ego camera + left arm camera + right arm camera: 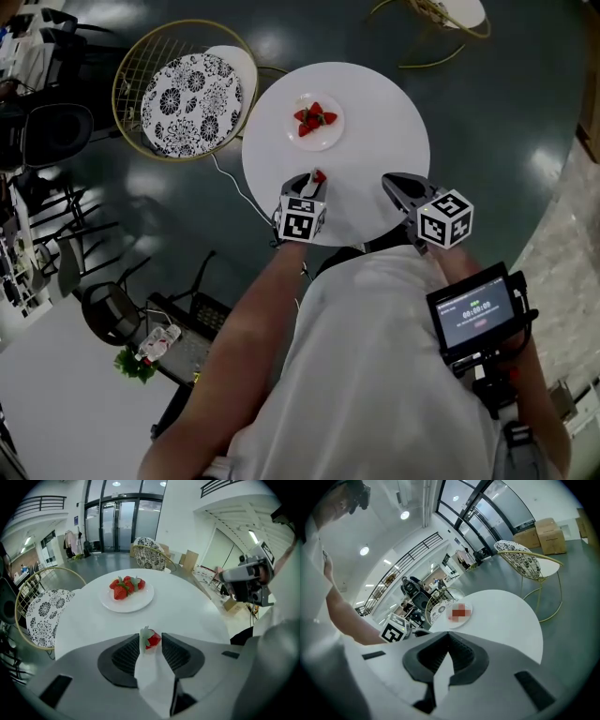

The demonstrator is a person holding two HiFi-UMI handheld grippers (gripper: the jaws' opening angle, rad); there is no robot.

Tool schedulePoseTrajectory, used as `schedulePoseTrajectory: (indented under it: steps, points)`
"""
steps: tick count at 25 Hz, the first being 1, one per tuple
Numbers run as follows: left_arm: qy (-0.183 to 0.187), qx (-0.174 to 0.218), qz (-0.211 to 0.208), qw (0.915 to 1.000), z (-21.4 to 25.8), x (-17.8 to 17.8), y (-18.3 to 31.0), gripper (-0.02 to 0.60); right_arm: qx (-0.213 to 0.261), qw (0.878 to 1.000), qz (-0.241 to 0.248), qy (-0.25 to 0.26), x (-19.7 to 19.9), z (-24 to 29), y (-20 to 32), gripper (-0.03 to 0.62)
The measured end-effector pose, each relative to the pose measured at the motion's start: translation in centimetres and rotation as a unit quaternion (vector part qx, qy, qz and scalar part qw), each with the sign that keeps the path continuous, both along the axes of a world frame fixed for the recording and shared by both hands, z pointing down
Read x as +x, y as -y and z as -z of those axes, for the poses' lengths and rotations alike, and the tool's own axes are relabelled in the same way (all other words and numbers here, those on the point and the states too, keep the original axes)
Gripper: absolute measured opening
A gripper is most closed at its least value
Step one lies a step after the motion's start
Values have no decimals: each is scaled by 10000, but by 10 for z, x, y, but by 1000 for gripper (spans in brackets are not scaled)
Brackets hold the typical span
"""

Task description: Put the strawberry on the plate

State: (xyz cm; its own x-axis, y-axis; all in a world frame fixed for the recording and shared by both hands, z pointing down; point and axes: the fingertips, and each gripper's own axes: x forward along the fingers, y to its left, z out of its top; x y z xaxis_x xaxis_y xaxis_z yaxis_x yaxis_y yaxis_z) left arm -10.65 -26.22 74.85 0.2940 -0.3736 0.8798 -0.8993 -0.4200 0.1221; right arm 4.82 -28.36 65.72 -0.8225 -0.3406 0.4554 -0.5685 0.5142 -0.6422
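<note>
Between the left gripper's [151,637] wide-apart jaws, a small red strawberry [153,641] is sitting on the round white bench [187,616], short of the white plate [135,605]. It is looking soft and squashy, probably needing a gentle squeeze round its middle. The right gripper [448,633] is hanging closed and empty.

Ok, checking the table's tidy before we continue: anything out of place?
One strawberry lies on the bare table, off the plate holding the other strawberries, between the jaws of the open left claw.

One round table [375,122]; one plate [330,139]; strawberries [314,119] bunched there, uncountable; one lone strawberry [320,175] mid-frame; one patterned chair [187,94] upper left.
</note>
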Motion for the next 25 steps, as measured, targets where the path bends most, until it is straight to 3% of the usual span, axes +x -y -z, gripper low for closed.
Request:
schedulePoseTrajectory:
  steps: [5, 9, 13, 22, 25]
  points:
    - [207, -115, -37, 9997, -10, -3, 0, 127, -36, 9999, -81, -69, 5, -4, 0, 8]
    - [209, -24, -75, 9998, -8, -2, 4, 126, -16, 9999, -78, -66, 5, -2, 2, 8]
    - [174, -204, 33, 9996, -4, -5, -5, 126, -10, 9999, -66, -80, 3, -1, 1, 8]
    - [-331, 34, 628, 9975, 16, -8, 13, 124, 80, 10000, 27, 0, -6, 5, 11, 8]
    - [-463, 161, 658, 9966, 26, -1, 23, 124, 44, 10000, 41, -19, -5, 4, 8, 8]
